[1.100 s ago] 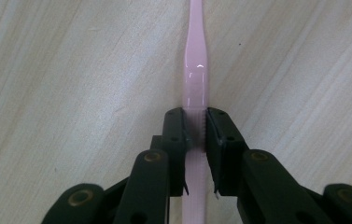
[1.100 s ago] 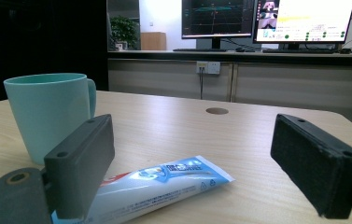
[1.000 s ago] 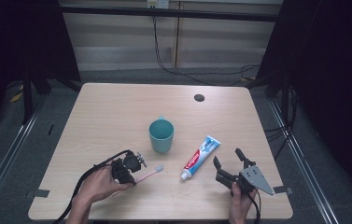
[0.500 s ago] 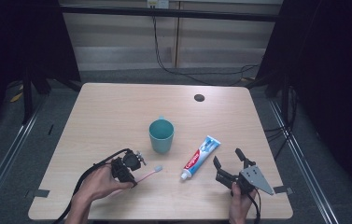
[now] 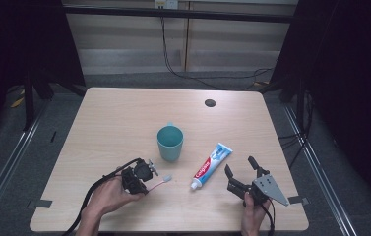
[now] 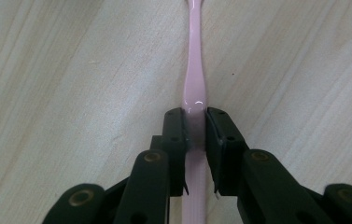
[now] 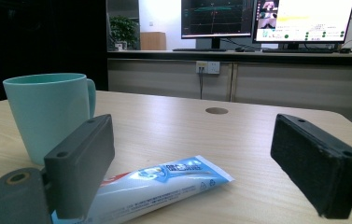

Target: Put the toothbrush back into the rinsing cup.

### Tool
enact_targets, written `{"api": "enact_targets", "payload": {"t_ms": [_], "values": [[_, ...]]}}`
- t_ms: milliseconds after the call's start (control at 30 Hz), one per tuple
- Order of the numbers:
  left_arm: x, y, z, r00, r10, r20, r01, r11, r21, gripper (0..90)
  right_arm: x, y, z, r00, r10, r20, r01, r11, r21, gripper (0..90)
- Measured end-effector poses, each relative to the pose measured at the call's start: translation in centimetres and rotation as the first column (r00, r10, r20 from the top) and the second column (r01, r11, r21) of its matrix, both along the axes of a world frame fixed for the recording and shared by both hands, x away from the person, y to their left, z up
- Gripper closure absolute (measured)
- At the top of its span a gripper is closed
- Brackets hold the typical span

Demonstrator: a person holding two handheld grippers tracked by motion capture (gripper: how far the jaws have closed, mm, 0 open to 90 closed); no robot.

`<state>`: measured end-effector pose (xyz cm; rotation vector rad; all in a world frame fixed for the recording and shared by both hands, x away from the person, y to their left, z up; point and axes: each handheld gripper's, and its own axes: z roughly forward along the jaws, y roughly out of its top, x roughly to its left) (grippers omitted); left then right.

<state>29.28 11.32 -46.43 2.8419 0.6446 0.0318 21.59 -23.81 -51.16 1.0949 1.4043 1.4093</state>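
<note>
Nothing on the table has shifted since a second ago, though the left gripper [image 5: 142,175] has just loosened briefly and clamped again on the pink toothbrush [image 5: 159,182]. From above, that gripper sits near the front left of the wooden table [image 5: 124,118], held in the person's left hand [image 5: 105,198], with a black cable looping off behind it. The toothbrush lies flat on the tabletop, its bristled head pointing right, toward the toothpaste tube [image 5: 211,166]. Seen along the left gripper's own jaws, the two black pads press on either side of the pink handle [image 6: 194,88], which runs straight away from them across the wood grain.

A teal mug [image 5: 170,142] stands upright near the middle of the table, just beyond the toothbrush, handle turned to the far side. The toothpaste tube lies at an angle to the mug's right, cap end nearest the front edge.

At the front right, the right gripper [image 5: 241,172] rests in the person's right hand [image 5: 254,214], jaws wide apart and gripping nothing, aimed toward the tube. A small dark round hole [image 5: 210,103] sits in the far right part of the tabletop.
</note>
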Motion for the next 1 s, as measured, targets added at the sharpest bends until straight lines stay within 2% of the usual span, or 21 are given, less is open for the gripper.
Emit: {"api": "enact_targets", "payload": {"t_ms": [100, 200, 267, 367, 567, 667, 700, 767, 867, 900, 1000], "values": [[0.1, 0.1, 0.0, 0.9999, -0.012, -0.002, 0.012, 0.9999, -0.010, 78.7, 0.0, 0.0, 0.0, 1.0000, 0.001, 0.000, -0.001, 1.0000, 0.002, 12.9], [0.2, 0.4, -0.1, 0.9997, 0.004, -0.023, -0.005, 0.9996, -0.028, 78.7, 0.0, 0.0, 0.0, 1.0000, 0.001, 0.001, -0.001, 1.0000, 0.000, 12.9], [0.3, 0.6, 0.0, 0.9998, 0.003, -0.018, -0.004, 0.9993, -0.038, 78.7, 0.0, 0.0, 0.0, 1.0000, 0.000, 0.001, 0.000, 1.0000, 0.002, 12.9], [0.3, 1.2, 0.2, 0.9997, 0.008, -0.022, -0.010, 0.9963, -0.086, 78.7, 0.0, 0.0, 0.0, 1.0000, 0.000, 0.001, 0.000, 1.0000, 0.001, 12.9], [0.3, 2.0, 0.9, 0.9998, 0.022, 0.002, -0.021, 0.9864, -0.163, 78.7, 0.0, 0.0, 0.0, 1.0000, 0.000, 0.000, 0.000, 1.0000, 0.001, 12.9], [0.2, 2.3, 1.2, 0.9994, 0.028, 0.021, -0.023, 0.9783, -0.206, 78.6, 0.0, 0.0, 0.0, 1.0000, 0.000, 0.001, 0.000, 1.0000, 0.001, 12.9], [0.1, 2.4, 1.2, 0.9993, 0.036, 0.014, -0.032, 0.9729, -0.229, 78.7, 0.0, 0.0, 0.0, 1.0000, 0.000, 0.001, 0.000, 1.0000, 0.000, 12.9], [0.1, 2.6, 1.4, 0.9987, 0.036, 0.036, -0.026, 0.9697, -0.243, 78.6, 0.0, 0.0, 0.0, 1.0000, 0.000, 0.001, 0.000, 1.0000, 0.000, 12.9], [0.0, 2.9, 1.8, 0.9976, 0.051, 0.045, -0.036, 0.9562, -0.291, 78.7, 0.0, 0.0, 0.0, 1.0000, 0.000, 0.001, 0.000, 1.0000, 0.001, 12.9], [0.0, 3.1, 1.9, 0.9975, 0.050, 0.051, -0.032, 0.9541, -0.298, 78.7, 0.0, 0.0, 0.0, 1.0000, 0.000, 0.001, 0.000, 1.0000, 0.000, 12.9], [-0.2, 3.5, 2.4, 0.9945, 0.071, 0.077, -0.040, 0.9379, -0.344, 78.7, 0.0, 0.0, 0.0, 1.0000, 0.000, 0.001, 0.000, 1.0000, 0.000, 12.9]]}}
